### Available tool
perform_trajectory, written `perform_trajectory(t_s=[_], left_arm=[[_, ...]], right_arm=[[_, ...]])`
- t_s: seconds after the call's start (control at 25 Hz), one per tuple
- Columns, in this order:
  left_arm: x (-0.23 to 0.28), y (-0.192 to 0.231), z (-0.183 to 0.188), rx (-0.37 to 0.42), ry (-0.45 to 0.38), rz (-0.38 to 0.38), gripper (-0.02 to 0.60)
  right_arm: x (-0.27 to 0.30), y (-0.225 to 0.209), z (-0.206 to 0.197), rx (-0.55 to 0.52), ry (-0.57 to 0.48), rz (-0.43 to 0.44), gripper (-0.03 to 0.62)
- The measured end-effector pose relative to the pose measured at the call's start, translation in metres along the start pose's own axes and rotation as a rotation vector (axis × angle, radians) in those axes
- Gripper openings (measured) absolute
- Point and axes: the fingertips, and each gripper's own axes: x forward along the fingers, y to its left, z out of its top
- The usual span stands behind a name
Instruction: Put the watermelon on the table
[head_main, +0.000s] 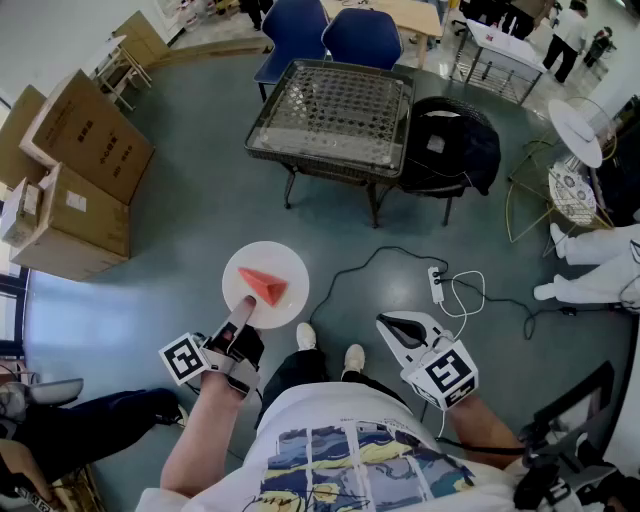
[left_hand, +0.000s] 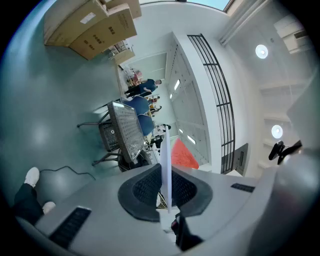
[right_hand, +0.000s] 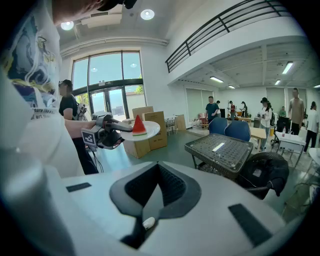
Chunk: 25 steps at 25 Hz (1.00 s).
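The left gripper (head_main: 243, 308) is clamped on the near rim of a white plate (head_main: 292, 292), seen edge-on between its jaws in the left gripper view. It holds the plate about level over the floor (head_main: 190, 215). The watermelon (head_main: 264, 286) sits on the plate, near its middle and clear of the rim. The right gripper (head_main: 388, 323) is closed on nothing, apart from the plate on the right. The desk (head_main: 330, 150) stands well ahead, across open floor. Cardboard boxes (head_main: 85, 160) line the left side, a black chair (head_main: 450, 145) crowds the desk's right edge, and a cable (head_main: 400, 262) trails across the floor (right side only).
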Motion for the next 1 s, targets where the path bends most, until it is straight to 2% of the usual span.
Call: perform_trajectory(t_s=[0.2,0.52,0.76,1.0], left_arm=[[-0.005,-0.005,-0.018,-0.010,-0.014,0.020,0.025],[0.008,-0.003,0.001,0.022,0.005,-0.015,0.025],[0.027,0.011,0.057,0.003,0.066,-0.044,0.025],[0.045,0.023,0.133,0.070,0.177,-0.064,0.025]], right_arm=[[-0.013,-0.004,-0.004,-0.002,0.006,0.009,0.009],[0.005,-0.014,-0.004,0.000,-0.021,-0.017,0.009],[0.063,-0.028,0.031,-0.026,-0.025,-0.092,0.011],[0.132,-0.028,0.080,-0.022,-0.046,-0.194,0.012]])
